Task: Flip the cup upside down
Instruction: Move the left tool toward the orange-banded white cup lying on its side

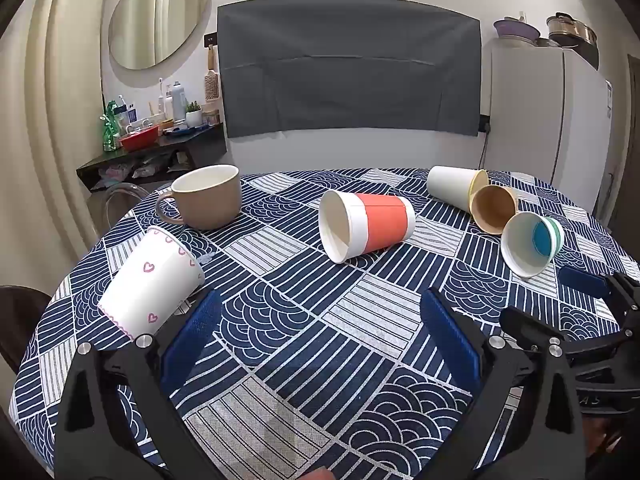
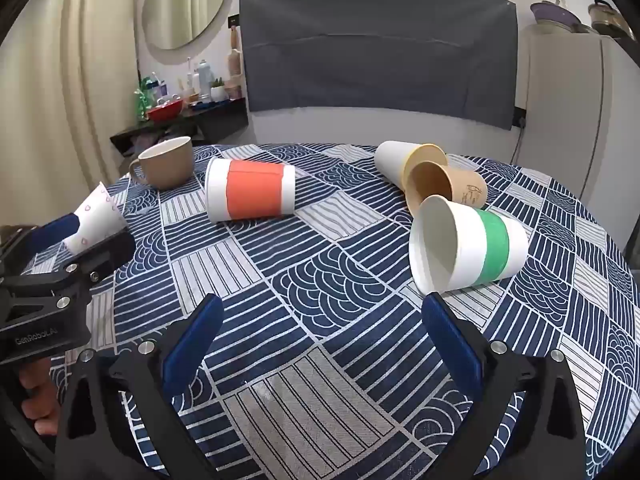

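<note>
Your left tongs [image 1: 320, 316] gape wide beside the tilted heart-print paper cup [image 1: 150, 284]. Farther right on the patterned bench [image 1: 280, 360], an orange-banded cup [image 1: 366, 224] lies sideways. Your right tongs [image 2: 320, 320] spread wide, nothing between them, near the green-banded cup [image 2: 466, 244].

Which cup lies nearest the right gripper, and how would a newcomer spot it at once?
Start at the round table with the navy patterned cloth and look to its right side, where three paper cups lie tipped together. The nearest one, just beyond the open right gripper, is the green-banded cup. Its neighbours are a plain brown cup and a yellow-rimmed white cup.
</note>
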A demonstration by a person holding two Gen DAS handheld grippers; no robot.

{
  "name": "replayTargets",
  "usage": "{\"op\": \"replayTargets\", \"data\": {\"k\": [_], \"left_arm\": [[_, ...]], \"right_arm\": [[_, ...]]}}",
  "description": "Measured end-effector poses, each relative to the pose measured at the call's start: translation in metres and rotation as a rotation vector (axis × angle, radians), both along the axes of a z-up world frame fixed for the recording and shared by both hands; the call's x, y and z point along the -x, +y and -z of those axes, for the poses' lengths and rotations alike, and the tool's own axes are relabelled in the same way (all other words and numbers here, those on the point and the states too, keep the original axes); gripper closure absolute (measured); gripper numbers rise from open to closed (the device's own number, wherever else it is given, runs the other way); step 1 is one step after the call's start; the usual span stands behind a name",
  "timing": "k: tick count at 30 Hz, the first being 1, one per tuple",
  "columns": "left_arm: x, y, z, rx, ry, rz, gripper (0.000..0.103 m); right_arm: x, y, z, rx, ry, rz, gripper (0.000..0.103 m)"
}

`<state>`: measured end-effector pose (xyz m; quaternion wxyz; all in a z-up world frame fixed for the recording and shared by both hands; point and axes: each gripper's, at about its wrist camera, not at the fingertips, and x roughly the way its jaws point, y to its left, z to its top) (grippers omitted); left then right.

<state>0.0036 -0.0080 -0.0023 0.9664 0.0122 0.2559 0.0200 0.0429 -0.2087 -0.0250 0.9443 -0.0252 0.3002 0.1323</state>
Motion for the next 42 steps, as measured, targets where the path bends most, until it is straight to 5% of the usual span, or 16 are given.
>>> {"op": "replayTargets", "data": {"k": [20, 24, 31, 42], "left_arm": [[-0.010, 0.017, 0.004, 0.027, 0.056, -0.002, 0.006], [-0.017, 0.028, -0.006, 0.098, 0.081, 0.033, 0.006], [-0.038, 0.026, -0.029, 0.079, 0.075, 0.089, 0.006], [-0.086, 0.019, -0.037, 0.135, 0.203, 0.139, 0.006]], "right_arm": [[-0.011, 0.006, 0.008, 0.019, 0.063, -0.003, 0.008], [-0.011, 0.006, 0.008, 0.017, 0.058, -0.004, 0.008], [-0.010, 0.004, 0.006, 0.009, 0.086, -0.014, 0.008], [-0.010, -0.002, 0.002, -0.003, 0.063, -0.031, 0.008]]}}
